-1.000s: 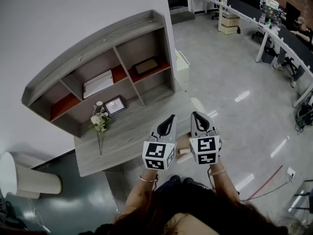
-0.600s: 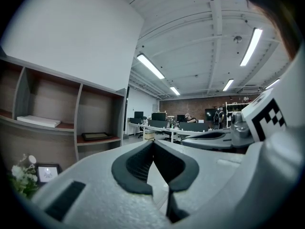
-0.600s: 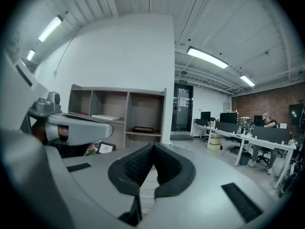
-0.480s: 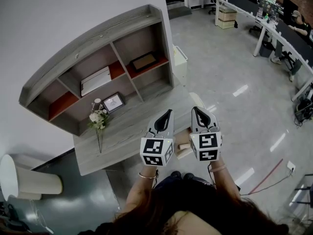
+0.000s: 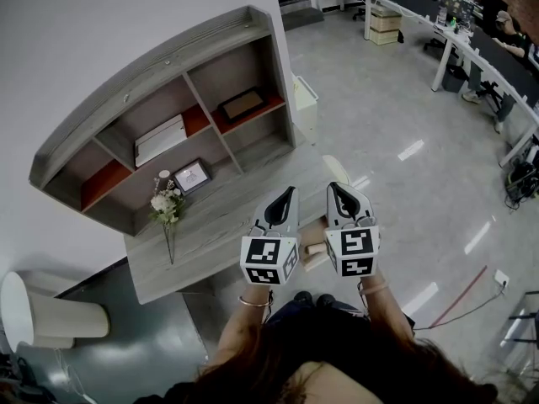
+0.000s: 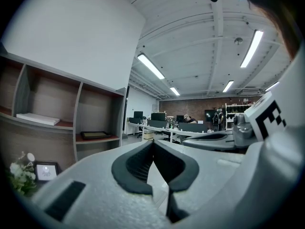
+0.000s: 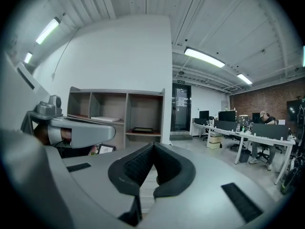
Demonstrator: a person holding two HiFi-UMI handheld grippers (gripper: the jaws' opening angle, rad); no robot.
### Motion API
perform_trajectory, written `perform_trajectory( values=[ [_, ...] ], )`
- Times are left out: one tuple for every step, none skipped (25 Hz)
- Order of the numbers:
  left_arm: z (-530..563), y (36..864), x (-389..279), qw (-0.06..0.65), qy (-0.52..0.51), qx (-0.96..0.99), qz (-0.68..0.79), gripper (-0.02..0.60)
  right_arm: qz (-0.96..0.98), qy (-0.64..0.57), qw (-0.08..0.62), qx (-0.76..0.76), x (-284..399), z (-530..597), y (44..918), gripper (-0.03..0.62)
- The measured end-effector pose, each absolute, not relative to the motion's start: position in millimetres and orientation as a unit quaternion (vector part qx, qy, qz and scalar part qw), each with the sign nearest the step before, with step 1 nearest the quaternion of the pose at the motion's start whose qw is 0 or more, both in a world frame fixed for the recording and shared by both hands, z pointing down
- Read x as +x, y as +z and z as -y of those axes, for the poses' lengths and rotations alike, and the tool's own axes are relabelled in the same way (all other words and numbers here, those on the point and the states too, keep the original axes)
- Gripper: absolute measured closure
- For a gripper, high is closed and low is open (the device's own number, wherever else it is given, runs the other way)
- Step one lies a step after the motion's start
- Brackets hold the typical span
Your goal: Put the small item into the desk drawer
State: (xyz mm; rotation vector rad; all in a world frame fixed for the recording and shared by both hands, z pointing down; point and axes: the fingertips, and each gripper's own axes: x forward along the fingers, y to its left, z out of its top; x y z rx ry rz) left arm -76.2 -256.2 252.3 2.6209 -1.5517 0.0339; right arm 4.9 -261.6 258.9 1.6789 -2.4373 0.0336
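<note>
Grey wood bench (image 5: 219, 225) with a shelf (image 5: 160, 66) at its back, seen from above. The left gripper (image 5: 290, 192) and the right gripper (image 5: 333, 188) hang side by side over the bench's near edge. Each has its jaws together, with nothing between the pads.

Change over the last second: almost none. Both grippers have kept their place and stayed closed, and only the head camera has drifted a little. No grasp appears to be under way, so the task looks either not yet begun or paused.

Task's thing: a small pale item (image 5: 316, 249) shows low between the two grippers, at the bench's front edge and untouched by either. Whether it lies on the bench or in an open drawer cannot be told, and no drawer front can be made out.

Containers: the shelf's upper middle compartment holds a white box (image 5: 162, 139). The upper right compartment holds a dark tray (image 5: 243, 103). The other compartments look bare. A frame (image 5: 192, 176) and a vase of flowers (image 5: 165, 202) stand on the bench below the shelf.
</note>
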Motion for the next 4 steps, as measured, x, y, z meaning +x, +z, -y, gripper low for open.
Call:
perform_trajectory(
  values=[
    [256.6, 252.2, -75.9, 0.048, 0.01, 0.859, 0.509, 0.566, 0.82, 0.01, 0.091, 0.565, 5.4, 261.9, 258.9, 0.592],
    [257.1, 252.0, -75.5, 0.048, 0.009, 0.859, 0.509, 0.566, 0.82, 0.01, 0.092, 0.565, 6.0, 262.3, 258.9, 0.592],
    [257.8, 251.7, -75.0, 0.048, 0.008, 0.859, 0.509, 0.566, 0.82, 0.009, 0.091, 0.565, 6.6, 262.7, 258.9, 0.592],
    [258.5, 251.5, -74.5, 0.048, 0.007, 0.86, 0.509, 0.566, 0.82, 0.009, 0.091, 0.565, 7.3, 263.2, 258.9, 0.592]
  ],
)
